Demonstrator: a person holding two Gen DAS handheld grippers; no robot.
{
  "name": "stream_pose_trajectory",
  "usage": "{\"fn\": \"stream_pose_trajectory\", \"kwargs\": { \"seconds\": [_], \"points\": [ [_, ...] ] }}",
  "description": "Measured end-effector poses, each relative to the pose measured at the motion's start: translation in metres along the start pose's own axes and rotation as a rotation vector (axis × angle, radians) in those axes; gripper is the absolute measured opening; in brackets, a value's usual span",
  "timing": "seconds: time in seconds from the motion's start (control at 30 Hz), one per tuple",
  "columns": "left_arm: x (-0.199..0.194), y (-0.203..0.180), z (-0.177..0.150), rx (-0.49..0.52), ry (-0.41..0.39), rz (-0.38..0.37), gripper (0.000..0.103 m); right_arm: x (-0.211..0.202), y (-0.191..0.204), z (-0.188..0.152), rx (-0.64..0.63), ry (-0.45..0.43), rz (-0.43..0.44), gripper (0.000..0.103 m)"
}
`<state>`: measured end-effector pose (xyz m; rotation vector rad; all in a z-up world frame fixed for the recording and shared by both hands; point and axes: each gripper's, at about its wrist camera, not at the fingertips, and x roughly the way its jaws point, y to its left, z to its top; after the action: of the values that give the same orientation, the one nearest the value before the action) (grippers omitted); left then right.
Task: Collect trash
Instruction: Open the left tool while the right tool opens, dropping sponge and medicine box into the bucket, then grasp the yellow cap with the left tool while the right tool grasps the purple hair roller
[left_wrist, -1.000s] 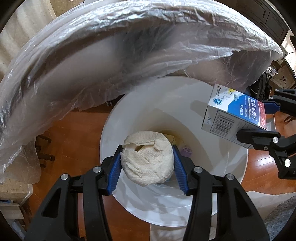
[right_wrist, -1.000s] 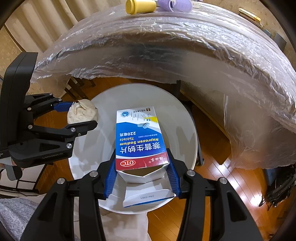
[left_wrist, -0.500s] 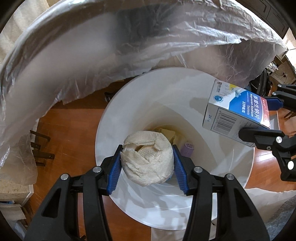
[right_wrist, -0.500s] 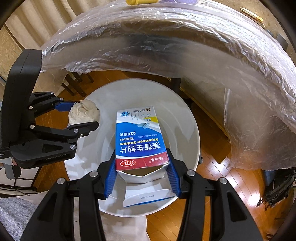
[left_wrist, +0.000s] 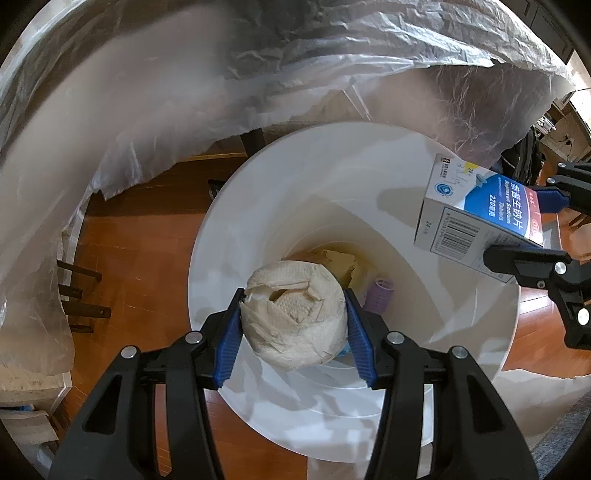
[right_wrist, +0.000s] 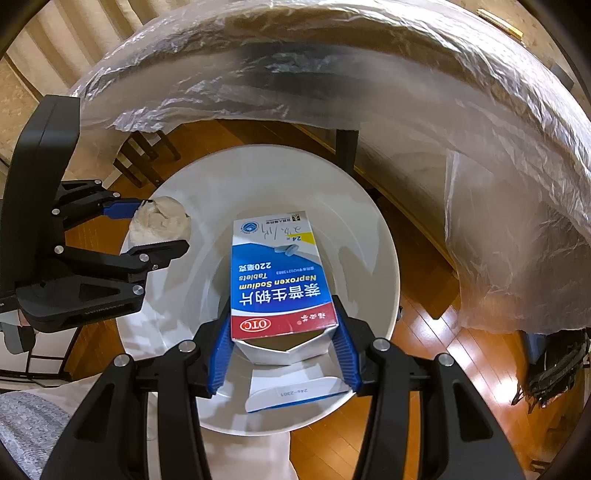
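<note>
My left gripper (left_wrist: 293, 314) is shut on a crumpled paper towel wad (left_wrist: 295, 314), held over the open mouth of a white trash bin (left_wrist: 258, 206). The right gripper (right_wrist: 282, 328) is shut on a blue and white medicine box (right_wrist: 277, 273) with its end flap open, also over the bin (right_wrist: 373, 236). In the left wrist view the box (left_wrist: 476, 214) hangs at the bin's right rim. In the right wrist view the wad (right_wrist: 160, 221) and left gripper (right_wrist: 147, 225) sit at the bin's left rim. A purple item (left_wrist: 380, 295) and tan paper (left_wrist: 340, 262) lie at the bin's bottom.
A table draped in clear plastic sheet (left_wrist: 221, 74) overhangs the bin's far side; the sheet (right_wrist: 369, 66) curves round to the right. Wooden floor (left_wrist: 140, 240) surrounds the bin. Chair legs (right_wrist: 147, 155) stand behind it, and a dark bag (right_wrist: 554, 369) lies at the right.
Both views have shifted slightly forward over the bin, so more of its inside shows. Both grips are unchanged.
</note>
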<state>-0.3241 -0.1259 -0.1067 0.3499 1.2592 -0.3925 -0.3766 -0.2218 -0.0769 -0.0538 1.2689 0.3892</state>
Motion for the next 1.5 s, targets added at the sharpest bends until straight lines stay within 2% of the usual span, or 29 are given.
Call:
{"fn": "stream_pose_trajectory", "kwargs": {
  "seconds": [0.53,0.6,0.63,0.7,0.73,0.83,1.0,1.1,1.17,1.23,1.27,1.33,1.37,1.4,1.47,1.5],
  "points": [
    [0.003,-0.005,0.001,0.012,0.001,0.007,0.052,0.003,0.001,-0.001,0.004,0.011,-0.01,0.048],
    [-0.001,-0.006,0.001,0.021,-0.028,-0.018,0.053,0.003,0.001,-0.001,0.004,0.011,-0.012,0.048],
    [-0.002,-0.007,0.001,0.028,-0.04,-0.028,0.067,0.003,0.001,-0.001,0.005,0.011,-0.013,0.048],
    [-0.008,-0.011,0.001,0.044,-0.079,0.002,0.089,0.003,0.001,-0.001,0.006,0.01,-0.012,0.049],
    [-0.01,-0.013,0.0,0.051,-0.095,0.013,0.089,0.001,0.001,-0.001,0.0,-0.001,-0.005,0.05],
    [-0.012,-0.012,0.0,0.038,-0.101,0.007,0.089,-0.006,0.004,-0.002,-0.01,-0.05,-0.038,0.086],
    [-0.026,-0.001,-0.006,0.01,-0.117,0.001,0.089,-0.02,-0.006,-0.004,0.036,-0.093,-0.023,0.088],
    [-0.053,-0.002,-0.009,0.024,-0.148,0.003,0.089,-0.036,-0.013,-0.007,0.059,-0.126,-0.026,0.088],
    [-0.084,-0.003,-0.011,0.048,-0.211,-0.004,0.089,-0.056,-0.018,-0.01,0.065,-0.171,-0.044,0.088],
    [-0.126,-0.004,-0.008,0.073,-0.319,0.01,0.089,-0.08,-0.017,-0.011,0.062,-0.22,-0.067,0.088],
    [-0.153,-0.002,-0.006,0.074,-0.402,0.025,0.089,-0.102,-0.016,-0.011,0.051,-0.28,-0.078,0.088],
    [-0.188,0.005,0.0,0.059,-0.539,0.036,0.102,-0.137,-0.013,-0.01,0.023,-0.38,-0.095,0.093],
    [-0.202,0.008,0.001,0.045,-0.612,0.034,0.102,-0.155,-0.011,-0.009,0.006,-0.442,-0.102,0.099],
    [-0.215,0.014,0.007,0.014,-0.661,0.037,0.102,-0.18,-0.008,-0.008,-0.009,-0.54,-0.114,0.099],
    [-0.218,0.022,0.02,-0.036,-0.651,0.033,0.102,-0.212,-0.01,-0.003,-0.01,-0.68,-0.111,0.099],
    [-0.214,0.028,0.031,-0.051,-0.621,0.013,0.102,-0.227,-0.013,0.001,0.009,-0.75,-0.088,0.099]
  ]
}}
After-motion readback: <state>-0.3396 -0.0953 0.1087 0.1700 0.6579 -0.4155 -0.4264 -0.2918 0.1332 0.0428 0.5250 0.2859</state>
